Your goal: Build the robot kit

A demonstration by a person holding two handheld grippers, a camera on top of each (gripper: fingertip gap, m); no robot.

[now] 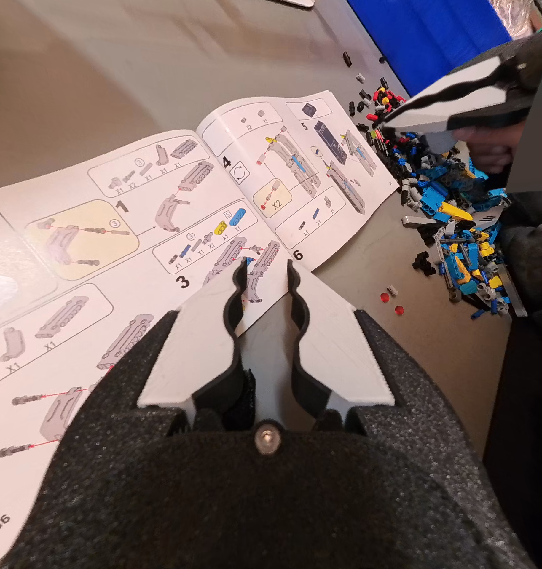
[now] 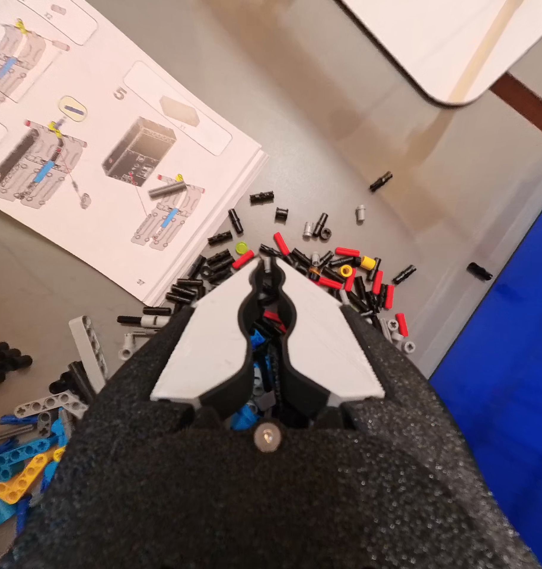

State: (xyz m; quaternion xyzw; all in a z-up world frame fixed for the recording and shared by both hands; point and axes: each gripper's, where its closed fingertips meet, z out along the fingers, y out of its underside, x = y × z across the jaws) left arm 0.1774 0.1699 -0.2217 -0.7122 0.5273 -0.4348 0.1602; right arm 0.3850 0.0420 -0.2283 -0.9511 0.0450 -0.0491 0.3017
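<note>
Black foam housing fills the bottom of both wrist views. On the left, the left hand-held gripper [image 1: 265, 261] hangs with its fingers spread apart and empty, tips above the near edge of the open instruction booklet [image 1: 146, 215] lying on the grey table [image 1: 109, 92]. Two red round studs [image 1: 391, 303] lie just right of it. Further right, the right hand-held gripper [image 2: 267, 261] has its fingers nearly together, pinching a small grey pin [image 2: 267, 264] at the tips, above a pile of small building parts [image 2: 340, 277] beside a blue bin [image 2: 504, 338].
</note>
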